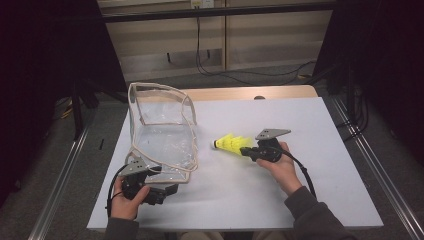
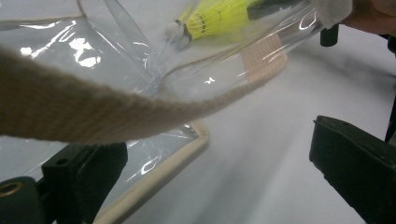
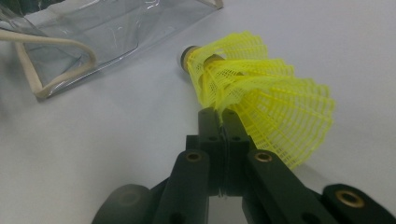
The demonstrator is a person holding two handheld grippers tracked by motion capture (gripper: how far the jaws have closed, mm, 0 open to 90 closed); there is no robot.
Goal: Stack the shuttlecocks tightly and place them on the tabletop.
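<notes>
A clear plastic bag (image 1: 162,132) with beige trim stands open on the white table top (image 1: 310,200), left of centre. My left gripper (image 1: 167,188) is at the bag's near edge, open. In the left gripper view the jaws (image 2: 210,140) stand wide apart, with the bag's beige strap (image 2: 70,112) crossing above them and its trimmed edge (image 2: 159,170) between them. My right gripper (image 1: 243,150) is shut on the skirt of a yellow shuttlecock (image 1: 229,143), held just right of the bag with the cork toward it. The jaws (image 3: 219,114) pinch the mesh skirt (image 3: 266,93). The bag (image 3: 107,28) lies beyond.
A wooden strip (image 1: 250,93) borders the table's far edge. Metal rails (image 1: 382,172) run along both sides, and cables (image 1: 225,75) lie on the floor behind. The shuttlecock (image 2: 215,21) shows through the bag's plastic in the left gripper view.
</notes>
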